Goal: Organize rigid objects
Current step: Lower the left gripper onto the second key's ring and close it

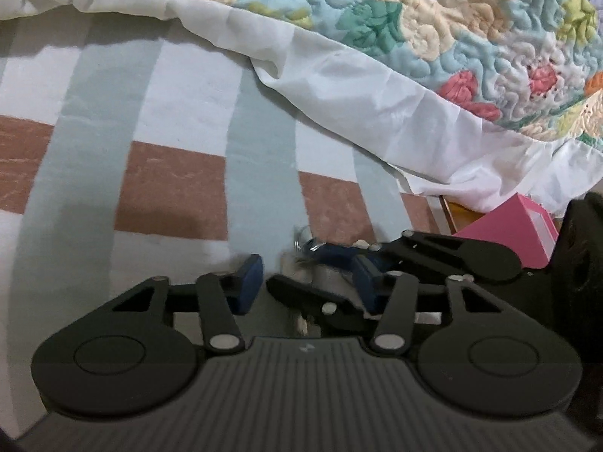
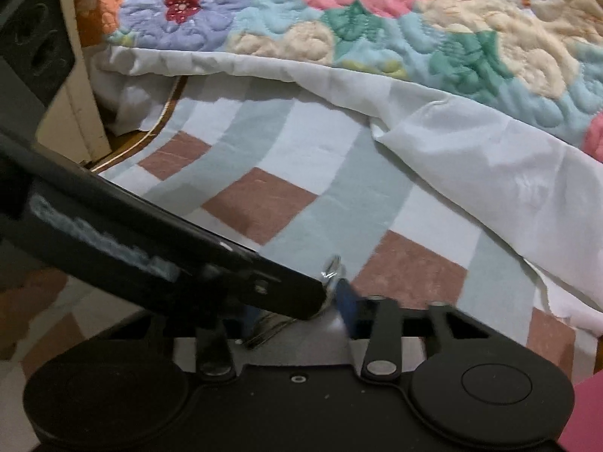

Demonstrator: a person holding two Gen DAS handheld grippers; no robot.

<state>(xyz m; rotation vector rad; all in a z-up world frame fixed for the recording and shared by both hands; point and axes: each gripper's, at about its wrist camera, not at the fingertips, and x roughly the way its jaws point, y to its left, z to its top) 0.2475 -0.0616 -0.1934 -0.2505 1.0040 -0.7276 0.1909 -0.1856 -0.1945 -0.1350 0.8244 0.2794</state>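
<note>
Hovering low over a bed, the left gripper points down at a checked sheet of white, grey-green and brown squares. Its two blue pads stand partly apart. The left pad has bare sheet just beside its inner face and touches nothing, so this gripper is open and holds nothing.

In the gap between the pads lies a small blurred cluster, too smeared to name. Just ahead of it, a shiny metal ring rests on the sheet, in front of the gripper and a little left of its centre line.

The right gripper reaches in from the right, and one of its black fingers crosses the gap between the left gripper's pads. In its own camera, the ring stands just ahead of its right pad, with more bright metal lying between its two pads. The left gripper's dark arm slants across that view and covers the other pad, so I cannot tell whether the right gripper is pressing on the metal or is only closed around it.

Beyond both grippers, a flowered quilt with a crumpled white border lies folded back over the far side of the sheet. To the far right of the left gripper, behind the right one, a pink box sits near the bed's edge.
</note>
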